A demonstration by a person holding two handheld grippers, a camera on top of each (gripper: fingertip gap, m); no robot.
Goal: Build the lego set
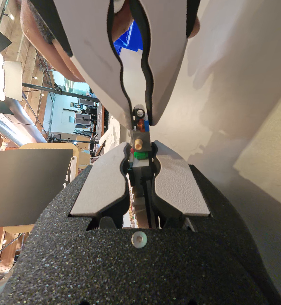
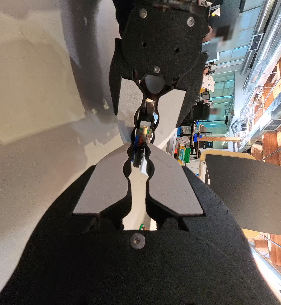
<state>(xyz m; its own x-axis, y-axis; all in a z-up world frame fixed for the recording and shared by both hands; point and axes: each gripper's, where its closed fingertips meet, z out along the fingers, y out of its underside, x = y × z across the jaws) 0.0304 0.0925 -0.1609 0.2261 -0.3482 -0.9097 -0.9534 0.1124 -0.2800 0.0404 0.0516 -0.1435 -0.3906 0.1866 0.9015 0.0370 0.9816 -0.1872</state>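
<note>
A small toy-brick model is held between both grippers, which face each other tip to tip. In the left wrist view my left gripper [image 1: 140, 146] is shut on the model's near end, around its grey block [image 1: 144, 140] with a tan peg [image 1: 139, 143] and a green piece [image 1: 140, 155]. My right gripper [image 1: 140, 123] comes in from above, its pads shut on the far end with the black ring piece [image 1: 139, 113], orange piece [image 1: 140, 125] and blue piece [image 1: 146, 125]. In the right wrist view my right gripper [image 2: 139, 146] grips the black and blue end [image 2: 137, 156], and the left gripper [image 2: 143, 138] holds the grey part [image 2: 144, 130].
A white table surface [image 1: 219, 99] lies to one side. A blue bin [image 1: 128, 39] shows behind the right gripper, and a hand [image 1: 37, 41] holds that gripper. A black panel with a wooden rim [image 2: 252, 189] and a colourful box [image 2: 182, 155] stand farther off. My hands' fingertips stand some 4 cm from each other.
</note>
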